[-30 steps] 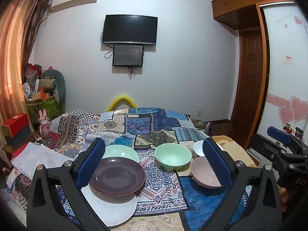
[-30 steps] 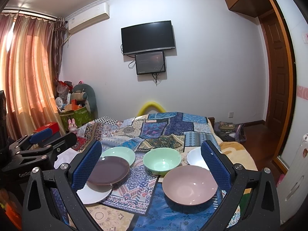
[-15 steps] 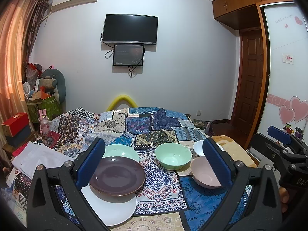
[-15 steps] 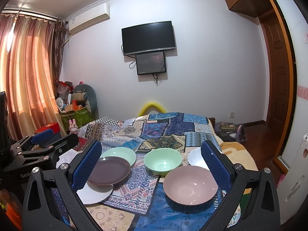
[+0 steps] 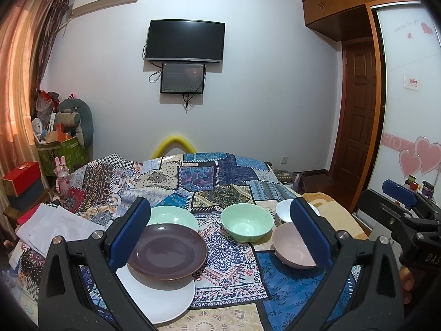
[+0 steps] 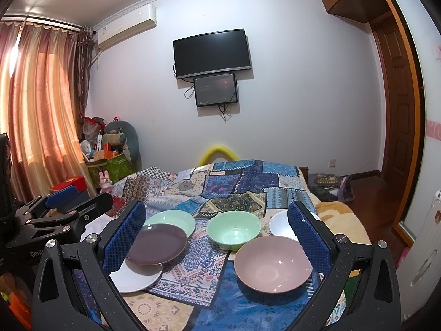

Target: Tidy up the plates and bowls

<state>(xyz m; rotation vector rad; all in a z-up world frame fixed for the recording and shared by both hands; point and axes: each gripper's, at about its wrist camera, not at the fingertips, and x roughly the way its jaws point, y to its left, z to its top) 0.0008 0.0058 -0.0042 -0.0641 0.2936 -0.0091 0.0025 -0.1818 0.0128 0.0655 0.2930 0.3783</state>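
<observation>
Soft patchwork bedding [image 5: 215, 176] under the purple plate [image 5: 166, 251] at 8 o'clock (resting on a white plate [image 5: 162, 300]) could tip the stack if either empty, wide-spread gripper, left gripper [image 5: 220, 231] or right gripper [image 6: 217, 234], nudges it.

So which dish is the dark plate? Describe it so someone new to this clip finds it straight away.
Start at the patchwork cloth covering the bed below the wall TV. On its near left side three plates overlap; the purple plate lies between the green plate behind it and the white plate it partly covers. It is the only dark dish, and flat, unlike the bowls to the right.
</observation>
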